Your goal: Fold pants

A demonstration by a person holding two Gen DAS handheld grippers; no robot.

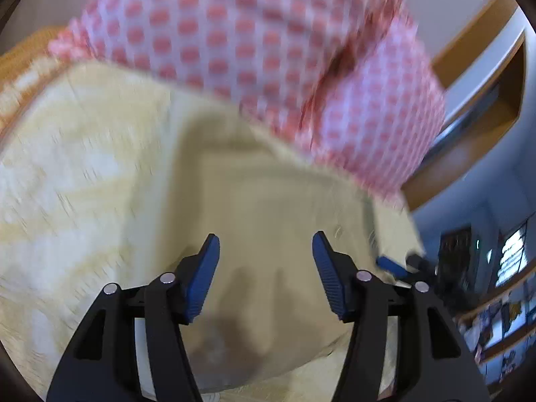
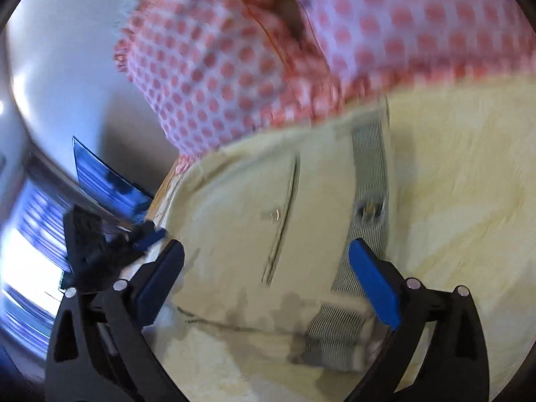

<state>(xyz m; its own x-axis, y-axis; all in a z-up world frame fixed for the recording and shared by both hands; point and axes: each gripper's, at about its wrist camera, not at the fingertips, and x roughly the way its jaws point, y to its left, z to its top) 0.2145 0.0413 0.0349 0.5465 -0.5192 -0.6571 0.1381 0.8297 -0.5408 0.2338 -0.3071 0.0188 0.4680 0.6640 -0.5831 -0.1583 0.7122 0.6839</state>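
Observation:
Cream pants (image 1: 268,207) lie flat on a pale yellow bedcover (image 1: 77,174). In the right wrist view the pants (image 2: 241,221) show a pocket slit and a grey striped waistband (image 2: 368,181). My left gripper (image 1: 266,244) is open and empty, hovering just above the pants. My right gripper (image 2: 266,251) is open and empty above the pants near the waistband. Each gripper shows at the edge of the other's view: the right one (image 1: 398,268) and the left one (image 2: 134,238). Both views are motion-blurred.
A pink-and-white checked pillow (image 1: 254,50) lies at the head of the bed, beyond the pants; it also shows in the right wrist view (image 2: 268,50). A wooden headboard (image 1: 475,110) stands to the right. A window and shelves lie beyond the bed's edge.

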